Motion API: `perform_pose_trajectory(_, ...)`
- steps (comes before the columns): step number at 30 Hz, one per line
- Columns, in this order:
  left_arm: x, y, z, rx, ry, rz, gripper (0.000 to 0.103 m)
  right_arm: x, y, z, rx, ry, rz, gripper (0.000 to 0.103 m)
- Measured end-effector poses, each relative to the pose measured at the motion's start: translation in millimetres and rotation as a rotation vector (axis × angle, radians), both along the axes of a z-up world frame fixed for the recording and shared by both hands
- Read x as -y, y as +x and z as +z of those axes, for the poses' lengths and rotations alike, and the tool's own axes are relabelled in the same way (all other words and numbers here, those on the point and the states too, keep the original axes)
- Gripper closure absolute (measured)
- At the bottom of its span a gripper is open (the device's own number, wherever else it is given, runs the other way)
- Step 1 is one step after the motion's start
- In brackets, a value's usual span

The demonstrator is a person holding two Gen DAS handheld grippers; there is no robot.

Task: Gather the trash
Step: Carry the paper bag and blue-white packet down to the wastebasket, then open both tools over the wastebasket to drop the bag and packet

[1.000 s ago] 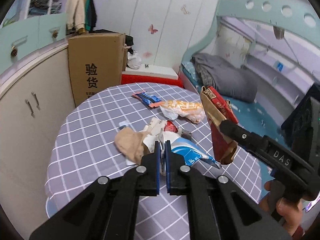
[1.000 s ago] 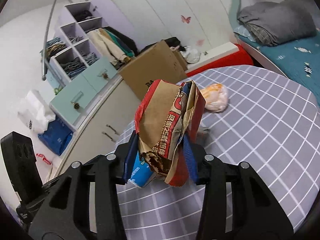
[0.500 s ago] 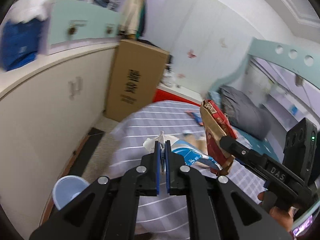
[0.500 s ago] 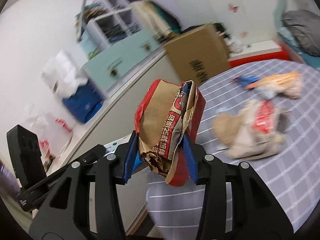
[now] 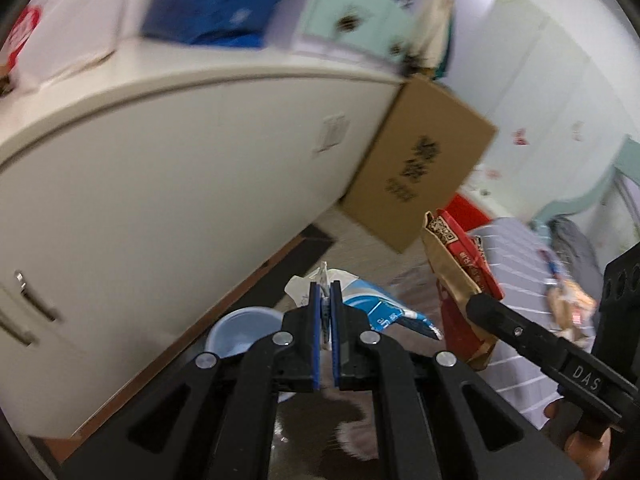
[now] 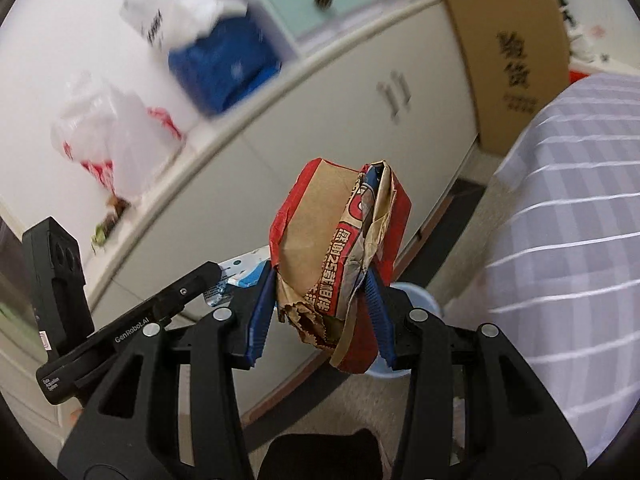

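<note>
My left gripper (image 5: 327, 300) is shut on a blue and white wrapper (image 5: 372, 308), held in the air above the floor. My right gripper (image 6: 320, 284) is shut on a crumpled red and brown paper bag (image 6: 336, 248); the bag also shows in the left wrist view (image 5: 460, 276), to the right of the wrapper. A light blue bin (image 5: 240, 330) stands on the floor by the cabinet, just below and left of my left gripper. In the right wrist view its rim (image 6: 420, 300) shows behind the bag.
A cream cabinet (image 5: 160, 180) runs along the left. A cardboard box (image 5: 420, 164) leans against it. The checked grey tablecloth (image 6: 568, 248) hangs at the right, with more trash (image 5: 568, 304) on the table. Plastic bags (image 6: 120, 128) sit on the cabinet top.
Both grippers have swung left off the table toward the cabinet and downward, each keeping its trash. The blue bin on the floor has come closer, under the grippers.
</note>
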State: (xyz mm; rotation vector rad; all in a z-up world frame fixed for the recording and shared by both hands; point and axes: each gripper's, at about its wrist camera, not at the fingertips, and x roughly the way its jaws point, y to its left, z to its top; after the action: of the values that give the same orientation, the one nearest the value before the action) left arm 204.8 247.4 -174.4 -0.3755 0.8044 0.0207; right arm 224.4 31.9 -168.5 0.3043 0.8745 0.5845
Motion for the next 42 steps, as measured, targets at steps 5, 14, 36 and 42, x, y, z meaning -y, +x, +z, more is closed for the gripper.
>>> perform_pose_trajectory(5,-33,12,-34,-0.073,0.009,0.058,0.099,-40,30,-41,-0.088,-0.021,0.046,0.058)
perform_pose_trajectory(14,-57,26,-75,-0.155,-0.001,0.086,0.099,-75,59,-86,-0.154,-0.042,0.092,0.048)
perform_pose_trajectory(36,-27,46,-87,-0.186,0.017,0.025,0.099,-58,51,-80,-0.081,-0.115,0.038,0.038)
perform_pose_trajectory(42,-14,60,-89,-0.209,0.028,-0.006,0.098,-48,47,-69,-0.037,-0.129,0.001,0.038)
